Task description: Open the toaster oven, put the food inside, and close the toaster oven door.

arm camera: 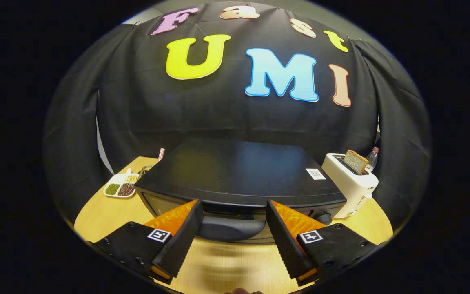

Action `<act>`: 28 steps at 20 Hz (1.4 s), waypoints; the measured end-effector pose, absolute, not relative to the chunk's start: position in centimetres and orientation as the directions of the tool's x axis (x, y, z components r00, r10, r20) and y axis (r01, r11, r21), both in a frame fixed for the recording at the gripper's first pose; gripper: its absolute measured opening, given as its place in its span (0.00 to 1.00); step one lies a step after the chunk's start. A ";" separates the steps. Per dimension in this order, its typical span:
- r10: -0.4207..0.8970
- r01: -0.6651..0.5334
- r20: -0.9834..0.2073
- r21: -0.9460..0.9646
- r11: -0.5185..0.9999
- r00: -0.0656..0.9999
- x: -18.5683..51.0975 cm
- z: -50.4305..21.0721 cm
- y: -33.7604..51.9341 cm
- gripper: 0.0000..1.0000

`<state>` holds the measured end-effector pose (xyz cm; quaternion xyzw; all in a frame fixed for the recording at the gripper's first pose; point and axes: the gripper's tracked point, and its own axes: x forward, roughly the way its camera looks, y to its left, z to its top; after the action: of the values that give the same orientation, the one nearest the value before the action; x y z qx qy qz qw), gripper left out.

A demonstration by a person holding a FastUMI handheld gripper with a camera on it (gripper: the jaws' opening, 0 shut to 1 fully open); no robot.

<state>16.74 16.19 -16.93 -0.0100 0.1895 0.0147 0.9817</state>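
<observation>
my jaws stand apart, either side of the oven door handle, not pressing it. a toaster with bread stands beside the oven on the table.

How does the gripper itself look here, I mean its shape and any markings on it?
The gripper has two wedge-shaped fingers with ridged, saw-toothed inner faces. Each finger sits on a blocky mount with round screw heads. On top of each mount there is a small square white tag with a black pattern. The fingers stand apart, open, on either side of the toaster oven's handle.
</observation>
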 end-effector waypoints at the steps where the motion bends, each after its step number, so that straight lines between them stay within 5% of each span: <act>1: 0.012 -0.017 -0.374 -0.011 1.000 0.927 16.7 -16.9 16.2 0.98; 28: 0.010 -0.046 -0.537 -0.053 0.998 0.843 11.1 -19.5 17.3 1.00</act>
<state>11.14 17.33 -19.54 -0.0320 0.2794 0.0145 0.9595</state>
